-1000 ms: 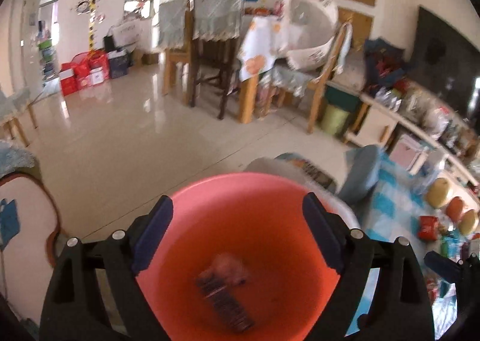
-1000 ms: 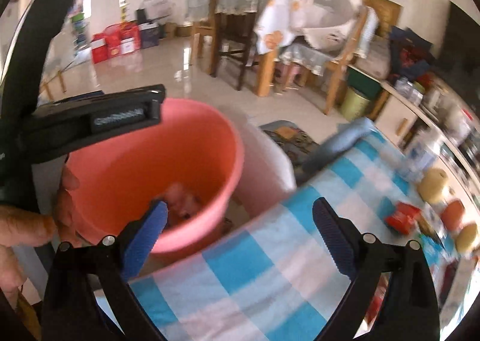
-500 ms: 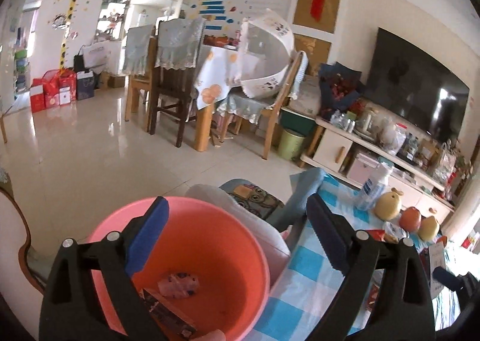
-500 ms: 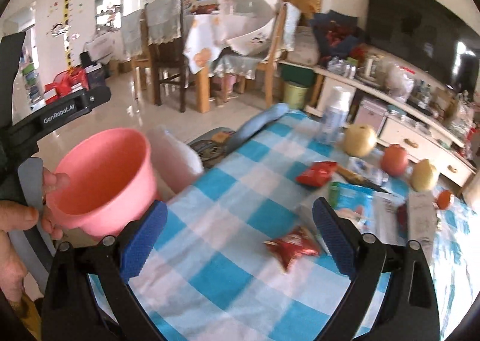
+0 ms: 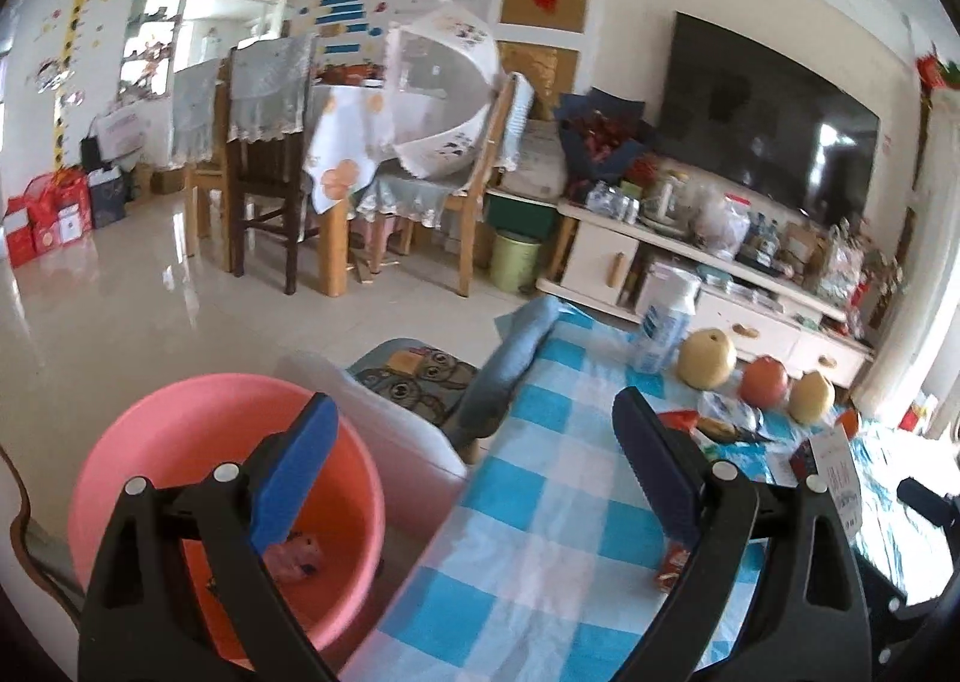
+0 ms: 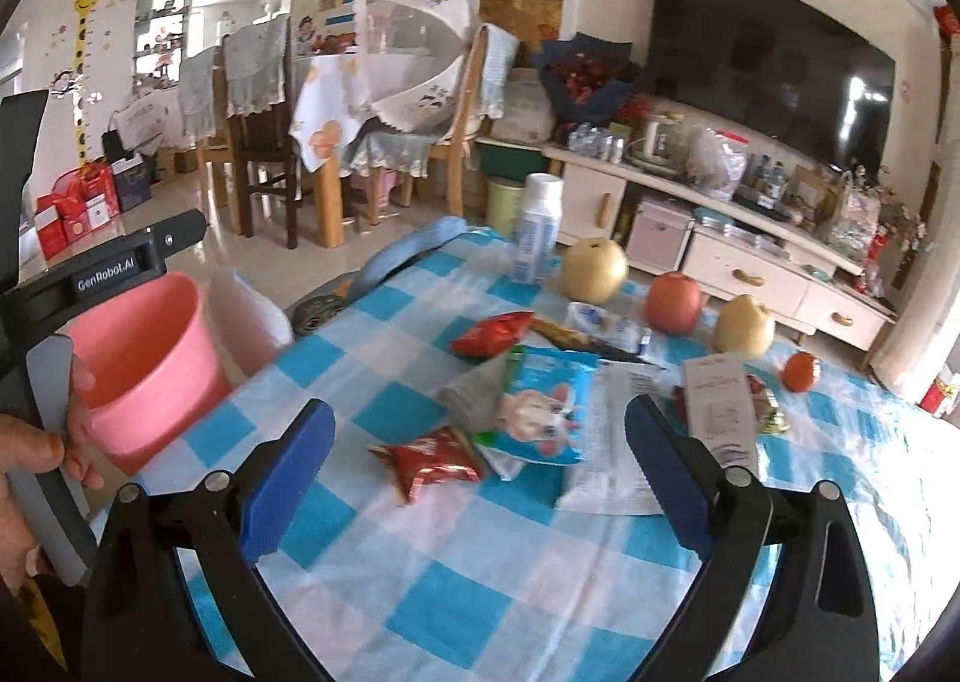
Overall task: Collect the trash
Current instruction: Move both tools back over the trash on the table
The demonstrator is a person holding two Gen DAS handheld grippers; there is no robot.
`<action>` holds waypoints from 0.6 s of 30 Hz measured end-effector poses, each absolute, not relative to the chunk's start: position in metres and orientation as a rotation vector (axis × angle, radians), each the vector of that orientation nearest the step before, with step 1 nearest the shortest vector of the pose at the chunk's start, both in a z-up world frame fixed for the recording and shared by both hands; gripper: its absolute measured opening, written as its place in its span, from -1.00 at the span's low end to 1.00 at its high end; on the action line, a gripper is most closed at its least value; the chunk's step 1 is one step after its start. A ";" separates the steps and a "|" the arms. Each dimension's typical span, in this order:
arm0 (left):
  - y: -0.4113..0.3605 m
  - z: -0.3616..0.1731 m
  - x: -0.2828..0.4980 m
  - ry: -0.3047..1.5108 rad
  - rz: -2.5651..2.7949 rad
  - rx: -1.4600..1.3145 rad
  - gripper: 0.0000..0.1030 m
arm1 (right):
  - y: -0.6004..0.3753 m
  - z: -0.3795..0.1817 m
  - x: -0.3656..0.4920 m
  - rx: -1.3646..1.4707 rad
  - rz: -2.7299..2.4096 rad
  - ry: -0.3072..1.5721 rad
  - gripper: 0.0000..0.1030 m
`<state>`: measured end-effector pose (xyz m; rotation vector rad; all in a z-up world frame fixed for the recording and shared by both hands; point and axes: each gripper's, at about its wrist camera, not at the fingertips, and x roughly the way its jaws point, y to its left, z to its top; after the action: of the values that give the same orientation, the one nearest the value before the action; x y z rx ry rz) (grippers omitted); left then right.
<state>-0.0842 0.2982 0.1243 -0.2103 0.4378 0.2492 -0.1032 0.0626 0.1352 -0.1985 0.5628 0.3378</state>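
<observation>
Wrappers: a red wrapper [image 6: 433,460] lies flat on the checked tablecloth [image 6: 480,592], long axis running 9 to 3 o'clock, between the right gripper's [image 6: 480,442] open, empty jaws. Blue packet [image 6: 543,412] touches it at 2 o'clock. Left gripper [image 5: 474,442] open, empty. Pink bucket [image 5: 180,412] at 8 o'clock, off the table edge.

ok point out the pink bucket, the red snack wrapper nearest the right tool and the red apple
pink bucket [image 5: 180,400], left wrist view, far rim
red snack wrapper [image 6: 429,460], right wrist view, middle of the crumpled foil
red apple [image 6: 673,302], right wrist view, front face
</observation>
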 end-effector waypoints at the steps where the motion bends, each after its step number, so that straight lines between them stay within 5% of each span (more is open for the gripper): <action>1: 0.292 0.123 -0.081 0.445 0.237 -0.197 0.81 | 0.059 0.135 -0.103 -0.200 0.330 0.560 0.87; 18: 0.208 0.099 -0.048 0.552 0.093 -0.071 0.81 | -0.015 0.123 -0.090 -0.160 0.218 0.564 0.87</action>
<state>-0.0479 0.2077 0.0991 -0.0712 0.5525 0.0927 -0.0900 -0.0155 0.1228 -0.1596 0.5643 0.2176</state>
